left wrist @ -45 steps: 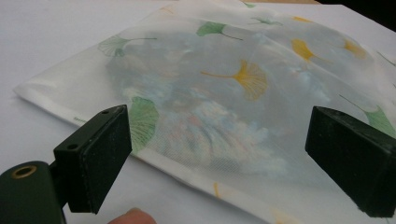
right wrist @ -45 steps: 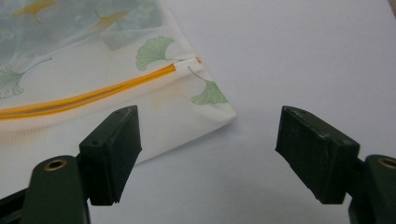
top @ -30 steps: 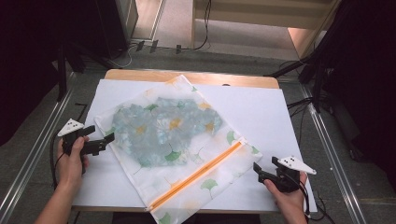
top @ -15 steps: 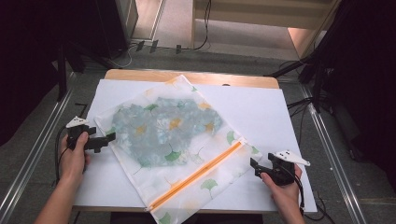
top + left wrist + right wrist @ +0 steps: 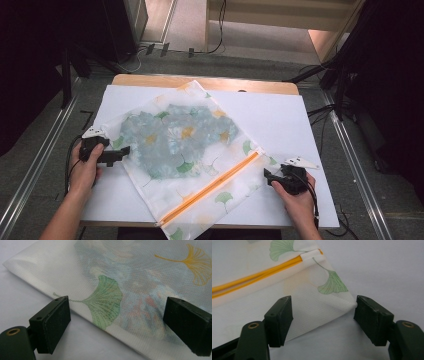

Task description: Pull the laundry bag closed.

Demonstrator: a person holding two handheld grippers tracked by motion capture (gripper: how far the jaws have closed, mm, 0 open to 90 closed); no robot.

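A white mesh bag [image 5: 180, 145] printed with ginkgo leaves lies askew on the white table [image 5: 280, 120], with bluish cloth inside. Its orange zipper [image 5: 215, 185] runs along the near right side. My left gripper [image 5: 127, 150] rests open at the bag's left edge, and in the left gripper view [image 5: 117, 322] the mesh edge [image 5: 125, 277] lies between the wide jaws. My right gripper [image 5: 266, 176] is at the bag's right corner. Its jaws [image 5: 323, 320] have just been closing, and they straddle the corner [image 5: 312, 295] without pinching it. The zipper's end [image 5: 257, 275] lies just beyond.
The table's wooden far edge [image 5: 210, 82] shows past the white cover. Metal rails [image 5: 350, 150] run along both sides on the floor. Cables [image 5: 215, 45] and dark stands sit behind the table.
My right gripper has slid left to the bag's right corner and its jaws have narrowed around it. The left gripper has stayed at the bag's left edge.
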